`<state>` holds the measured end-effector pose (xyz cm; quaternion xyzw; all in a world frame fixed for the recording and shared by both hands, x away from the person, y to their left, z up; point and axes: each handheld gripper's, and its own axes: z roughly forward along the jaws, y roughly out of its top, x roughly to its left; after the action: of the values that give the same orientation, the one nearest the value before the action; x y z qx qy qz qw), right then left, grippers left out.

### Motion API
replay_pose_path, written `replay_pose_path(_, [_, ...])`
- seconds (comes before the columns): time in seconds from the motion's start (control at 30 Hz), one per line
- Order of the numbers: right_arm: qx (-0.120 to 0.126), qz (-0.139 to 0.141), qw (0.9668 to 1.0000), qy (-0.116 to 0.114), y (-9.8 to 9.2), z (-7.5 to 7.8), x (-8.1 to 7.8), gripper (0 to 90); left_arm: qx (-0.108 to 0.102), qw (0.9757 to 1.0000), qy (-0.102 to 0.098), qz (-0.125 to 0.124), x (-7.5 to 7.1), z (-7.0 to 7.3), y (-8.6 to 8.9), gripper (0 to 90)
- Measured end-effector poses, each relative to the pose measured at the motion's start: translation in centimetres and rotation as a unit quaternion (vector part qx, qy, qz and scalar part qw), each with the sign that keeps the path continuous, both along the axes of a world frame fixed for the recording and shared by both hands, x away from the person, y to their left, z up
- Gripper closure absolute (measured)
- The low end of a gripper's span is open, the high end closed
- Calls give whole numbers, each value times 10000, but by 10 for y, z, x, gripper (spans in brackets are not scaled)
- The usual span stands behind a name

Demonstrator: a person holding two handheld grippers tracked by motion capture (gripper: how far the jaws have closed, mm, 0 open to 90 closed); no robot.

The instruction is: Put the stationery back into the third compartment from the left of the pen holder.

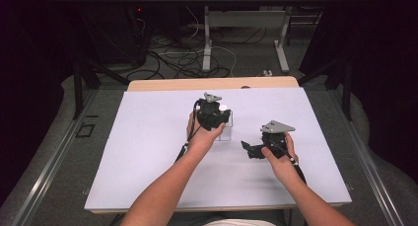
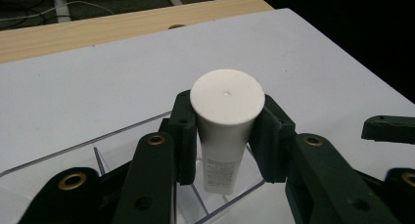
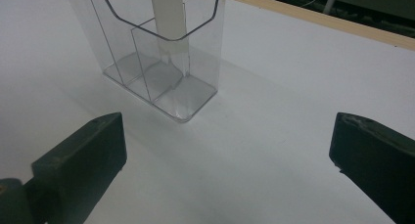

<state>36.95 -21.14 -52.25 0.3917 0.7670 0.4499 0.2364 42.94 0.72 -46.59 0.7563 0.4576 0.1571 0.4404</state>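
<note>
The white tube (image 2: 226, 131) stands upright, cap end up, its lower end down inside a compartment of the clear plastic holder (image 3: 161, 57) on the white table (image 1: 148, 152). The left gripper (image 2: 226, 136) grasps it just below the cap, a pad pressed against each side. The right gripper (image 1: 252, 149) hangs nearby over bare table, jaws wide apart and holding nothing. The holder looks light and nobody steadies it, so a sideways pull could tip or drag it, and the tube's end may catch on a divider.
</note>
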Motion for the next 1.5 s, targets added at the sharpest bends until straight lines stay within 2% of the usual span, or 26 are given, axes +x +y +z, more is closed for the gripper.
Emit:
replay_pose_path(0.13, [-14, 22, 10000, -14, 0, 0, 0, 0, 44, 10000, -75, -25, -1, 0, 0, 654])
replay_pose_path(0.2, [-2, 4, 10000, 0, 1, 0, 0, 0, 16, 9999, -87, -67, -2, 3, 1, 608])
replay_pose_path(0.4, [23, -17, 10000, 28, -1, -1, 0, 2, -91, 9993, -349, -57, -9, 13, 9, 491])
replay_pose_path(0.53, [40, -6, 10000, 21, -1, 0, 0, 2, -112, 9989, -446, -33, -12, 18, 19, 412])
replay_pose_path(0.67, [26, -22, 10000, 6, -1, 0, 0, 2, 21, 9980, -622, -118, -16, 24, 31, 353])
replay_pose_path(0.83, [48, -43, 10000, 26, -1, 0, 0, 2, -58, 9965, -804, -242, -20, 30, 46, 307])
replay_pose_path(0.9, [16, -30, 10000, 42, -2, 0, 0, 2, -80, 9963, -837, -199, -23, 33, 53, 293])
replay_pose_path(1.03, [-14, -53, 9999, 88, -3, 1, 0, 2, -180, 9961, -856, -127, -29, 35, 70, 276])
replay_pose_path(1.17, [31, -75, 10000, 24, -3, 1, 0, 2, -109, 9957, -916, 2, -33, 34, 87, 219])
replay_pose_path(1.27, [35, -85, 10000, 26, -3, 0, 0, 2, -150, 9965, -814, 99, -36, 30, 100, 155])
replay_pose_path(1.33, [40, -88, 10000, -6, -3, 0, 1, 2, -201, 9968, -757, 142, -38, 27, 110, 153])
replay_pose_path(1.5, [58, -145, 9999, -8, -5, 1, 1, 2, -310, 9976, -571, 248, -44, 20, 131, 71])
